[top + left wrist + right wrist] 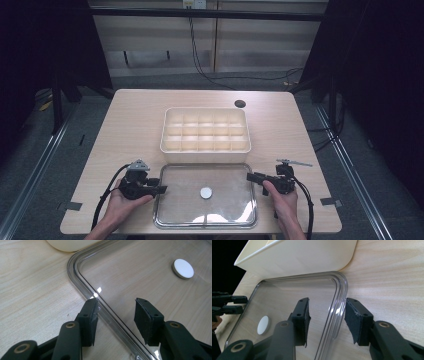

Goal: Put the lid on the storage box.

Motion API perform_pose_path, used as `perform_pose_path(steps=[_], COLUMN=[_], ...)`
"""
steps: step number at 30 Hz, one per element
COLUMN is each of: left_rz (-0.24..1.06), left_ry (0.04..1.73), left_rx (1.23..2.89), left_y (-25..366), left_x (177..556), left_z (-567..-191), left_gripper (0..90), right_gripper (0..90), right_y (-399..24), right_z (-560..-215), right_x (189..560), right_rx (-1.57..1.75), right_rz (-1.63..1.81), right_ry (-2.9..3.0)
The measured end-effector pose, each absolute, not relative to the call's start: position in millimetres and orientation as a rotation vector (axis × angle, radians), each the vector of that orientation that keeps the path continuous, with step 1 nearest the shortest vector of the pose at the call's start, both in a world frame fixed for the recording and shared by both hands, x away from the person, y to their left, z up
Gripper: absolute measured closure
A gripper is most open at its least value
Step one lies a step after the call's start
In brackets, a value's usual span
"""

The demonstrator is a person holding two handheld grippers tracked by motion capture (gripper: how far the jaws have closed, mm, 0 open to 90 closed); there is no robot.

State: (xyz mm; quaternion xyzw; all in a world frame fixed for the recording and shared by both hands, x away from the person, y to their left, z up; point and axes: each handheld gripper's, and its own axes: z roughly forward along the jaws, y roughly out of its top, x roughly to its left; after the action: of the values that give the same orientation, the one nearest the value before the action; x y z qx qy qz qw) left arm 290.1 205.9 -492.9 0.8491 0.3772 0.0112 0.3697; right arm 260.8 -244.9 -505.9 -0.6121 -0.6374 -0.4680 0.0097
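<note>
A clear plastic lid (pixel 172 212) lies flat near the table's front edge, with a white round knob (pixel 206 192) at its middle. Behind it stands a cream divided box (pixel 205 149) with several empty compartments. My left gripper (pixel 163 189) is open at the lid's left rim (pixel 82 282); in the left gripper view (pixel 116 312) its jaws straddle that rim, with the knob (pixel 183 268) beyond. My right gripper (pixel 250 176) is open at the lid's right rim; in the right gripper view (pixel 327 312) the rim (pixel 339 302) passes between its jaws, with the box (pixel 297 257) behind.
The wooden table (pixel 130 130) has a dark round hole (pixel 240 104) at the back right. Tape marks (pixel 73 205) sit near its front corners. Dark floor, rails and cables surround the table. The person's hands come in from the front edge.
</note>
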Motion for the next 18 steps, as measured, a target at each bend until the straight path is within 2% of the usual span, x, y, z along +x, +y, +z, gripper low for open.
perform_pose_path(steps=[18], left_rz=[0.032], left_ry=[0.965], left_rx=[2.175], left_y=[208.1], left_x=[289.2], left_z=[-493.3], left_gripper=[53.5], right_gripper=[57.3], right_y=[-250.6], right_z=[-506.4], right_x=[254.9], right_rx=[-1.888], right_rz=[-1.531], right_ry=[-1.83])
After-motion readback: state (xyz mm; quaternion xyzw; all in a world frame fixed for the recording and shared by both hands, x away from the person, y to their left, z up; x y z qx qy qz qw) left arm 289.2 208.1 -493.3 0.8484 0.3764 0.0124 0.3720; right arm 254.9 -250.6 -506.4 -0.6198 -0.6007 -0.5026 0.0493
